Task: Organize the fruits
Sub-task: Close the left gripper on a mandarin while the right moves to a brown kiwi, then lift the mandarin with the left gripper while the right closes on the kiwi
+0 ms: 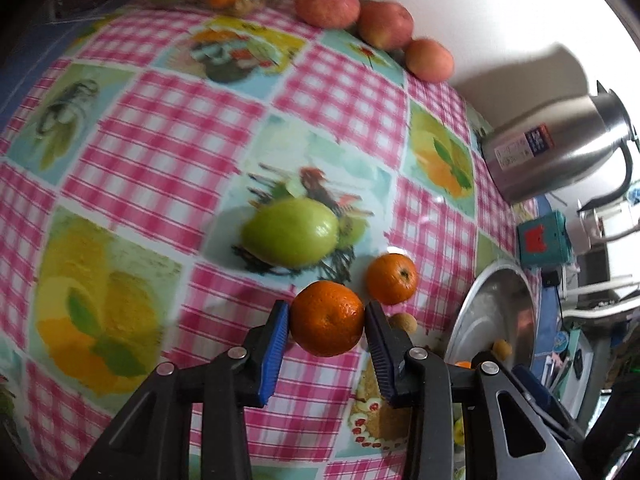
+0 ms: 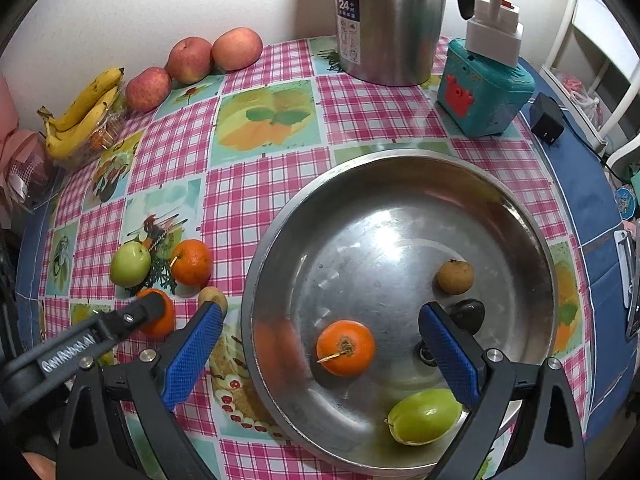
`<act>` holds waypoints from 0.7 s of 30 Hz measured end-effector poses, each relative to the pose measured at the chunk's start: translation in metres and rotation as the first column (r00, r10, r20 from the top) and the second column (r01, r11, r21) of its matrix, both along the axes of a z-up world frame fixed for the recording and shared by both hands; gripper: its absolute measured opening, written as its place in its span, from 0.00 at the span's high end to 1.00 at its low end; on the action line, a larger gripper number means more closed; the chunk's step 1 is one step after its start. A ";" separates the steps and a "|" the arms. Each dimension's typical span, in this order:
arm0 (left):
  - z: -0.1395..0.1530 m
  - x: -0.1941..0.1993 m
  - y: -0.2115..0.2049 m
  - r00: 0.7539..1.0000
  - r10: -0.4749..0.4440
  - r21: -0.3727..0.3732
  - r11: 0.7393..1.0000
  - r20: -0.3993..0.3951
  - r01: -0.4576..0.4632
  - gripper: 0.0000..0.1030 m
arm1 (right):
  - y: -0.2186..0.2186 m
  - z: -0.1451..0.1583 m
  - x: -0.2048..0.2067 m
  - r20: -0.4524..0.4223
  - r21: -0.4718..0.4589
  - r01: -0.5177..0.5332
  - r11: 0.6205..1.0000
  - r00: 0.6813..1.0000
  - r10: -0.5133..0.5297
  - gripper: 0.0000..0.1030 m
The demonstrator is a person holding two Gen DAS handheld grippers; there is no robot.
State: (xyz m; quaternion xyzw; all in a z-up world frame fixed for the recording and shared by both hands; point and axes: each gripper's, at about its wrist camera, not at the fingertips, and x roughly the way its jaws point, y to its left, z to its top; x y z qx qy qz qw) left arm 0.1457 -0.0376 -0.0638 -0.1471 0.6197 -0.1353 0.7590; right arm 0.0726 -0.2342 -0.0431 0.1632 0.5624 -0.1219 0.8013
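My left gripper (image 1: 327, 320) is shut on an orange tangerine (image 1: 327, 318), just above the checked tablecloth; it also shows in the right wrist view (image 2: 158, 314). Beyond it lie a green fruit (image 1: 291, 232), a second tangerine (image 1: 392, 278) and a small brown fruit (image 1: 403, 321). My right gripper (image 2: 320, 332) is open and empty over the steel bowl (image 2: 400, 172). In the bowl lie a tangerine (image 2: 346, 347), a green fruit (image 2: 424, 416), a brown fruit (image 2: 455, 277) and a dark fruit (image 2: 469, 314).
Three red apples (image 2: 190, 60) and bananas (image 2: 82, 110) line the far edge by the wall. A steel kettle (image 2: 390, 20), a teal box (image 2: 482, 88) and a black adapter (image 2: 547, 119) stand behind the bowl. The table's blue edge (image 2: 592, 216) runs right.
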 end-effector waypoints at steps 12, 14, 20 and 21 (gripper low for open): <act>0.028 0.004 0.046 0.987 0.095 0.143 0.983 0.127 -0.113 0.60 | 0.024 0.005 0.010 0.041 -0.006 -0.103 0.995 0.994 0.103 0.04; 0.029 0.004 0.052 0.986 0.107 0.142 0.982 0.129 -0.126 0.60 | 0.032 0.008 0.012 0.063 -0.010 -0.136 0.991 0.989 0.137 0.04; 0.030 0.007 0.053 0.986 0.113 0.109 0.986 0.125 -0.127 0.60 | 0.053 0.006 0.021 0.073 -0.035 -0.214 0.976 0.974 0.216 0.04; 0.030 0.007 0.051 0.986 0.113 0.106 0.986 0.123 -0.126 0.60 | 0.054 0.005 0.022 0.073 -0.032 -0.220 0.975 0.972 0.221 0.04</act>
